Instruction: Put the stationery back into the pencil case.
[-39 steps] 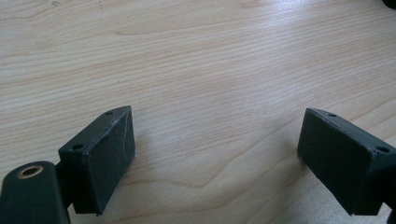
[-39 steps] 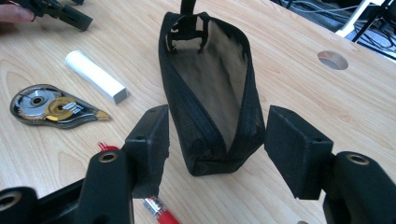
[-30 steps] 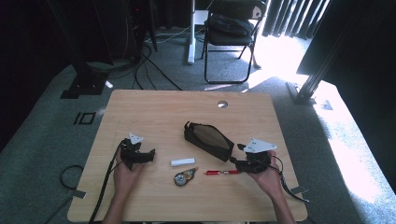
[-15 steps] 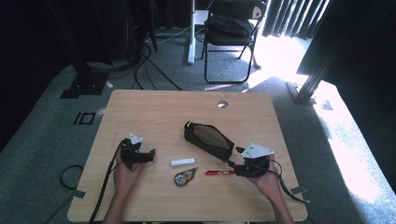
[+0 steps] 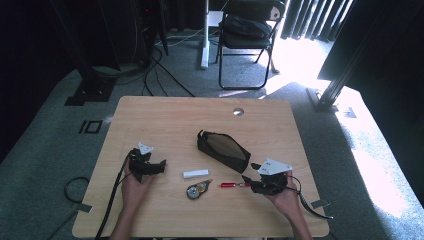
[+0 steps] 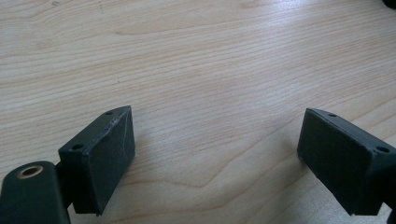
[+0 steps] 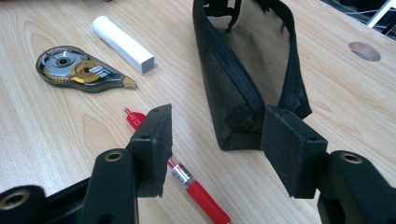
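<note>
The red pen [image 7: 187,179] lies flat on the desk [image 5: 165,115], just in front of the open black pouch [image 7: 252,79] and beside the right tool [image 7: 217,151], whose jaws stand partly open and have just been closing a little, with nothing gripped. In the right gripper view the pen runs under the left-hand jaw rather than between the two, so it looks as if the tool is lining up on the pen. The risk from here is a miss: if the jaws close as they stand, one pad may land on top of the pen and roll or flick it away, perhaps toward the correction-tape roller [image 7: 77,70] or the white stick [image 7: 123,44] nearby. The pouch end also sits close to the far jaw, so its fabric could be pinched along with the pen. The left tool [image 6: 212,154] rests wide open over bare desk, holding nothing.
</note>
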Demonstrator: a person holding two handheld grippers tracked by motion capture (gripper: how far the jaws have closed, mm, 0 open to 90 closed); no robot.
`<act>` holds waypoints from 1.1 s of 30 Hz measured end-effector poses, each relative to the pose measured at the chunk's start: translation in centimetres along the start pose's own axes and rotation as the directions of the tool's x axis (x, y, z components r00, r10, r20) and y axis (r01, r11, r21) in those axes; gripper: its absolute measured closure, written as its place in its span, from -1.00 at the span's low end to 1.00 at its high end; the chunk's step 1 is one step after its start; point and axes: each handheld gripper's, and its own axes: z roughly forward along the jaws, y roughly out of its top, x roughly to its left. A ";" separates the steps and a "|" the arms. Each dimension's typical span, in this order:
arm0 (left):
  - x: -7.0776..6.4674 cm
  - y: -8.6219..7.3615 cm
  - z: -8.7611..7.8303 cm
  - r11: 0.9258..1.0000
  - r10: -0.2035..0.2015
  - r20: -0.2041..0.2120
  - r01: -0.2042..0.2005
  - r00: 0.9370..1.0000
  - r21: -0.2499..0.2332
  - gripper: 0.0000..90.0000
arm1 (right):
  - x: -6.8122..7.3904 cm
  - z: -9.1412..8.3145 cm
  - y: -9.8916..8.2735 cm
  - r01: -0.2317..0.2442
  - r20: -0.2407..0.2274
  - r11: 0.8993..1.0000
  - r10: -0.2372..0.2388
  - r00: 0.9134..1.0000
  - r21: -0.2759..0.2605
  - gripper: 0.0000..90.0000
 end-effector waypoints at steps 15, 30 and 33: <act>0.0 0.0 0.0 1.000 0.000 0.000 0.000 1.000 -0.001 -0.74 | 0.3 0.8 -0.8 0.011 -0.020 1.000 -0.011 1.000 0.026 -0.04; 0.0 0.0 0.0 1.000 0.000 0.000 0.000 1.000 0.000 -0.74 | 0.1 1.7 -1.4 0.010 -0.034 0.999 -0.008 0.999 0.045 -0.04; 0.0 0.0 0.0 1.000 0.000 0.000 0.000 1.000 0.000 -0.74 | 0.2 1.8 -1.5 0.011 -0.040 0.999 -0.009 0.999 0.047 -0.02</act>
